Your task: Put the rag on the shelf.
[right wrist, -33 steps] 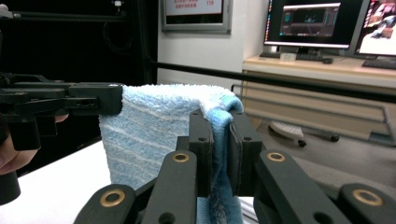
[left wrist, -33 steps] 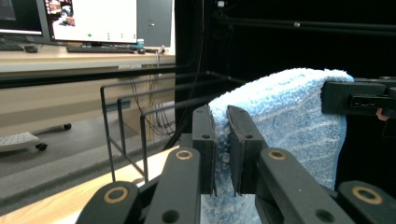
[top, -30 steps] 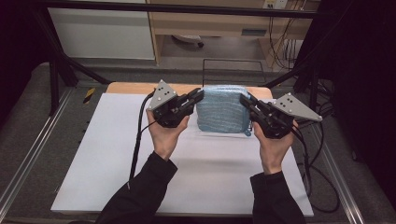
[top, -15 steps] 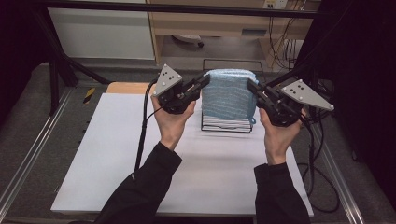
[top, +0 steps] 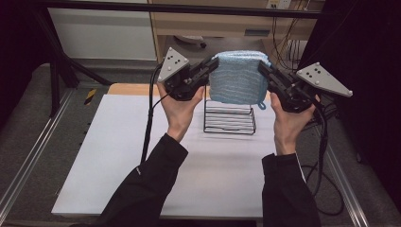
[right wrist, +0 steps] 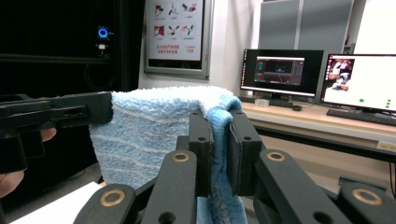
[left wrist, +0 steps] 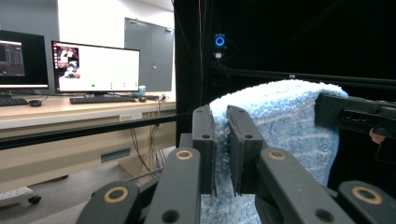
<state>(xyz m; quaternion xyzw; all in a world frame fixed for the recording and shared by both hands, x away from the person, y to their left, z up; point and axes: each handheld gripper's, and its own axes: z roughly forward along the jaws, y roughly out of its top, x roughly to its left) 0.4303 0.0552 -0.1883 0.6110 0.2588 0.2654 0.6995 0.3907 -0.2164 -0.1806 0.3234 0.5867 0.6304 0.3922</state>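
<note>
A light blue folded towel (top: 238,76) hangs in the air between my two grippers, above a black wire rack (top: 230,117) on the white table top. My left gripper (top: 213,63) is shut on the towel's upper left corner, and the cloth is pinched between its jaws in the left gripper view (left wrist: 222,140). My right gripper (top: 261,67) is shut on the upper right corner, with the towel edge (right wrist: 219,116) running down between its jaws. The towel's lower edge with a small loop (top: 261,105) hangs just over the rack's top.
The white table mat (top: 118,156) spreads toward the near side. A shelf unit (top: 213,23) stands behind the table, cables (top: 326,161) trail at the right, and metal rails (top: 28,161) run along the sides. Monitors (right wrist: 359,77) stand on a desk in the background.
Both grippers have risen with the towel. It draped over the rack a second ago; now it hangs clear of the rack, which stands uncovered beneath.
</note>
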